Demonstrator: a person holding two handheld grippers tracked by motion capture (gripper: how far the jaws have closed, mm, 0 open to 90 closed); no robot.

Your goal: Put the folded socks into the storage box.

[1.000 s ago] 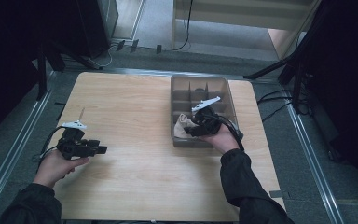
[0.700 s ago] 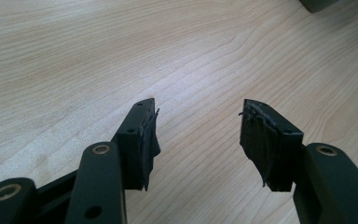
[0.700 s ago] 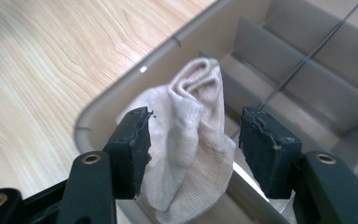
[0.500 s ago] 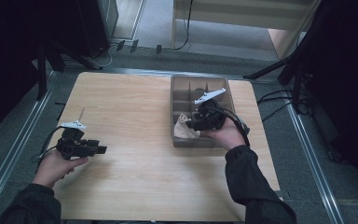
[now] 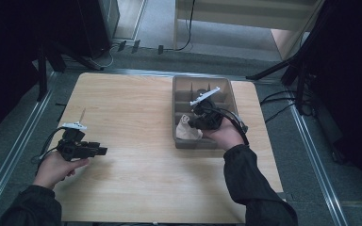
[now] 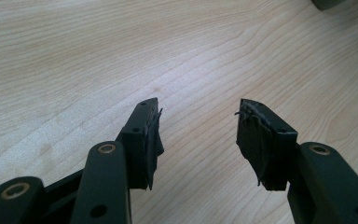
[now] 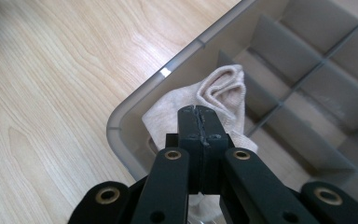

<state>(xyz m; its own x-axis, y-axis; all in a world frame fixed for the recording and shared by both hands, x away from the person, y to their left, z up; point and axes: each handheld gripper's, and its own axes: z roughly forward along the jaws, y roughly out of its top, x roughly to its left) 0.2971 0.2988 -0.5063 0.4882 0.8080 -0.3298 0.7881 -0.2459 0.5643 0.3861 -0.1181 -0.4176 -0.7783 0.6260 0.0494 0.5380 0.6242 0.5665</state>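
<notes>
A: Looking at the beige sock (image 7: 214, 93) first. Pointing which way?

B: Lying bunched in the corner compartment of the grey tray (image 7: 135, 100), just beyond and beneath the fingertips. Pointing its rolled cuff away from the fingers, a little to their right. Running its long axis roughly along the fingers' own line, with the near end disappearing under them.

A: Gripping it?

B: Not showing that. Seeing the right gripper (image 7: 197, 112) with its fingers (image 7: 189, 126) pressed flat together, pad against pad, having just been closing. Not seeing any fabric in the seam between them, though the lower part of the sock is sitting hidden behind the fingers.

A: Crowding in around them?

B: Standing just left of the fingers, the tray's rounded corner wall. Crossing farther ahead and to their right, the upright dividers (image 7: 279, 42). Lying beyond the wall to the left, bare desk (image 5: 136, 117).

A: Holding the right hand (image 5: 226, 136) how?

B: Reaching in from the tray's near edge, aiming the fingers down and toward the sock, with the grey plate (image 5: 205, 95) riding on top.

A: And the left gripper (image 6: 198, 112)?

B: Hovering low over bare desk well apart from the tray, fingers spread partly open with nothing between them, left hand (image 5: 56, 167) wrapping the body from behind.
</notes>
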